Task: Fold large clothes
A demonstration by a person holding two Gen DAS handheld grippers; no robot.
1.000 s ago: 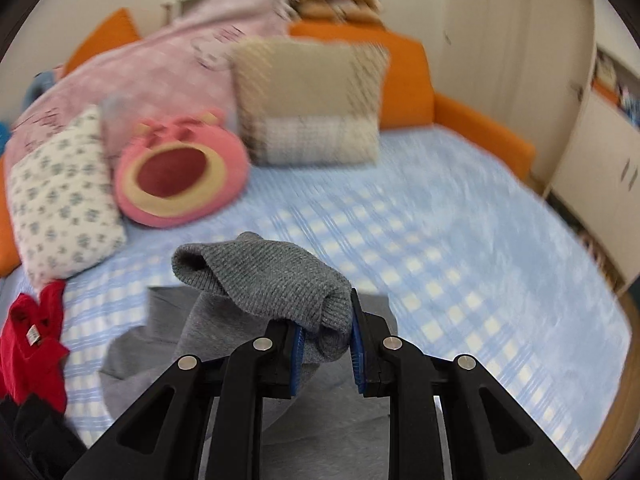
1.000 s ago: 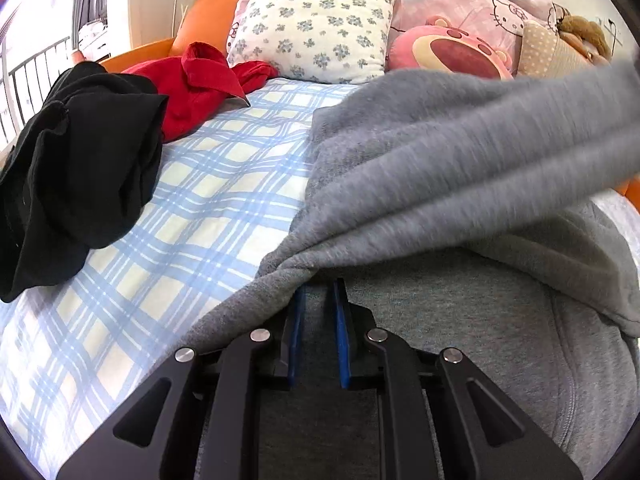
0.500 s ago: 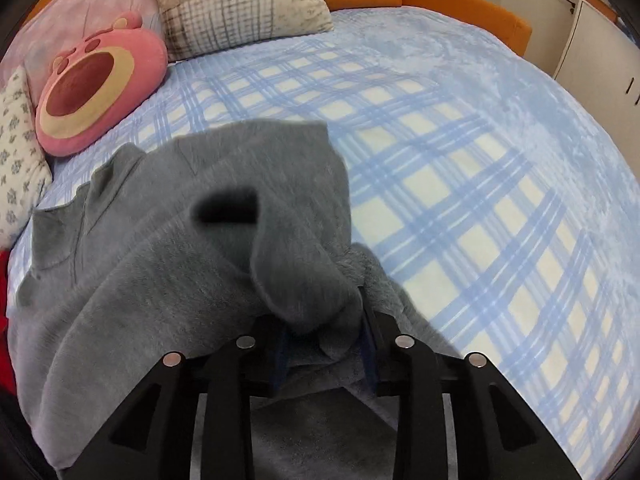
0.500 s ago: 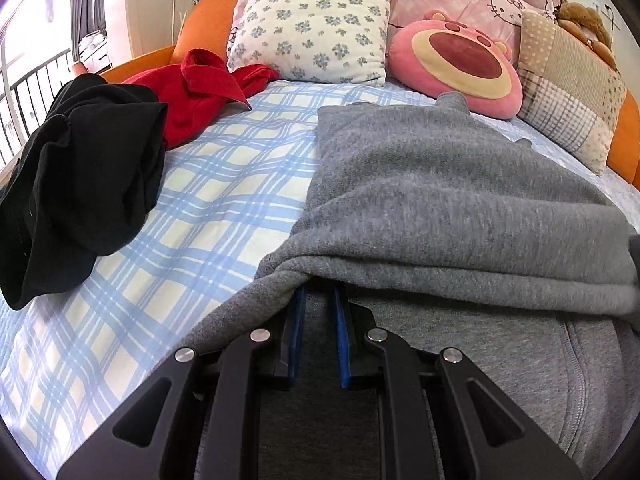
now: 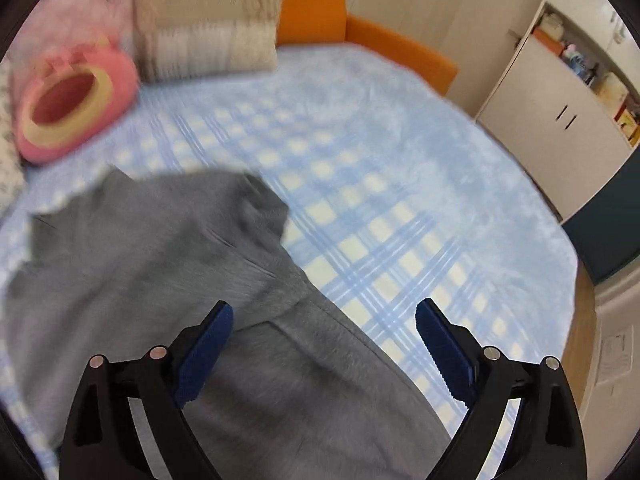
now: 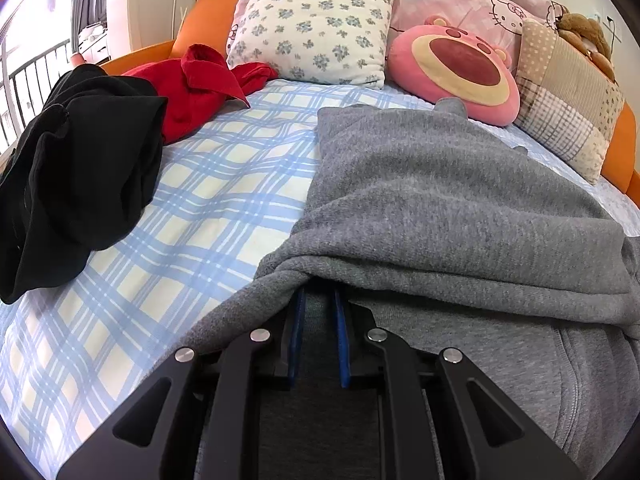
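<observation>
A grey sweater (image 5: 160, 260) lies spread on the blue-checked bedcover (image 5: 380, 200), with one part folded over its body. My left gripper (image 5: 324, 308) hovers just above its near right edge. Its jaws are opening wide and the blue pads (image 5: 208, 336) press on nothing, though cloth lies below the gap. In the right wrist view the sweater (image 6: 440, 200) fills the middle and right. My right gripper (image 6: 319, 294) is shut on a bunched fold at its near edge, and the fabric drapes over the fingertips.
A black garment (image 6: 72, 168) and a red one (image 6: 200, 84) lie at the bed's left. A floral pillow (image 6: 316, 28), a pink plush (image 6: 452, 68) and a patchwork cushion (image 6: 568, 108) line the head. White cupboards (image 5: 560, 112) stand beyond the bed's right edge.
The left gripper carried the grey sleeve across and down onto the sweater, then let go and spread its jaws wide. The right gripper kept still, shut on the fold.
</observation>
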